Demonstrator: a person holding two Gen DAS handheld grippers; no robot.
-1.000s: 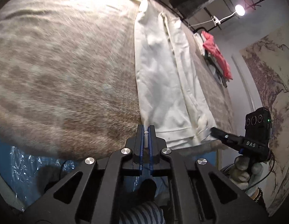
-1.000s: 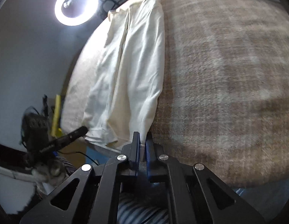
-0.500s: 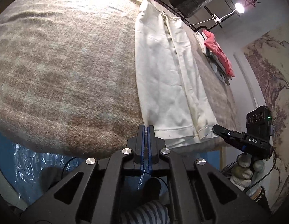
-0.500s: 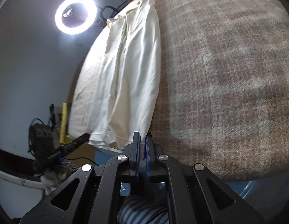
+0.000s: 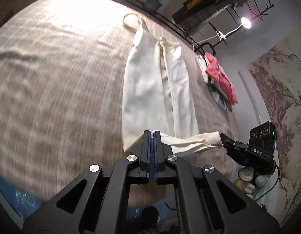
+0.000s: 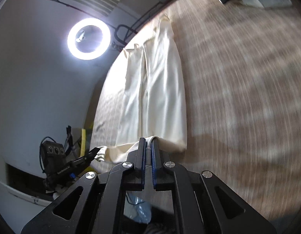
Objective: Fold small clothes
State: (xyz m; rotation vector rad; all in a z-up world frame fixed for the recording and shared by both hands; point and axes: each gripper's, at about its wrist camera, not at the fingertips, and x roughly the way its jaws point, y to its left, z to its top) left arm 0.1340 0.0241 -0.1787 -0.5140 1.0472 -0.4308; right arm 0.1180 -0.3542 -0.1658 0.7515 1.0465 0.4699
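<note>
Half a second ago the near hem of the long cream-white cotton garment lay flat at the near edge of the brown-and-beige plaid woven table cover; now that hem is raised off the cover and pulled in over the rest of the garment, sagging between the two claws. The left claw is pressed together on one hem corner, and the right claw pinches the other corner, cloth showing between its blue pads. I judge this to be the start of the lengthwise fold, near hem carried toward the far end of the garment (the blur on the cover suggests quick travel).

The garment itself lies stretched lengthwise on the cover, its far end near the back rail.

The left wrist view shows a cream loop beside the garment's far end and a pile of clothes topped by red fabric, on the cover well apart from the garment. The right wrist view alone shows a glowing ring lamp beyond the garment's other side, and only the pile's edge.
</note>
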